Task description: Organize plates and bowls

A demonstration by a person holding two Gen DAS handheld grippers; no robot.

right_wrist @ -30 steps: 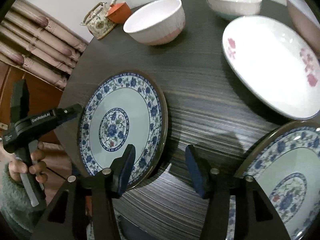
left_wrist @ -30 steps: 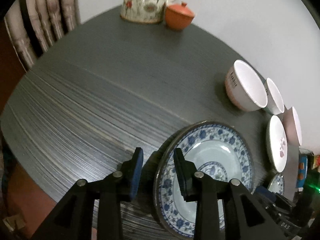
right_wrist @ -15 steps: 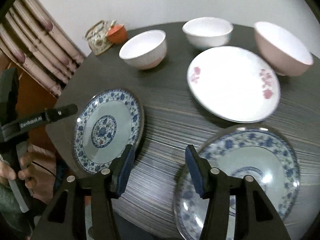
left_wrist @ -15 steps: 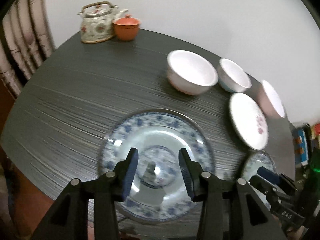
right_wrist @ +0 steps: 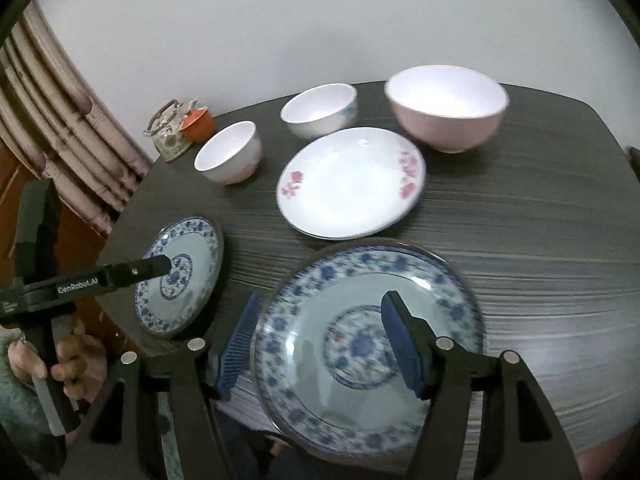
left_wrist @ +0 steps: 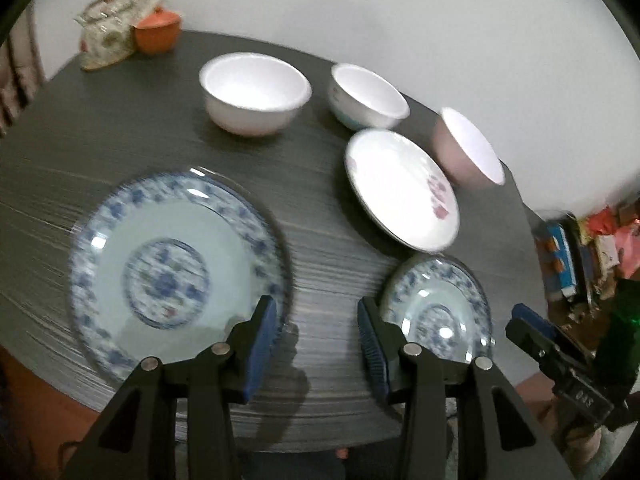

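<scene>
While both tongs hang above the dark wood-grain desk [right_wrist: 520, 216], left tongs [left_wrist: 316, 336] parted and empty, right tongs [right_wrist: 316, 344] opening, nothing between them, over a blue-patterned round plate [right_wrist: 360, 344], white floral plate [right_wrist: 352, 182] just behind it, twin blue-patterned plate [right_wrist: 180, 276] left, three bowls farther behind.

Home dining corner: dark wood-grain table [right_wrist: 520, 240] against a plain wall, set with bowls, plates, a floral teapot [right_wrist: 170, 136]; striped curtain [right_wrist: 60, 120] alongside; cluttered packets [left_wrist: 592, 240] nearby.
</scene>
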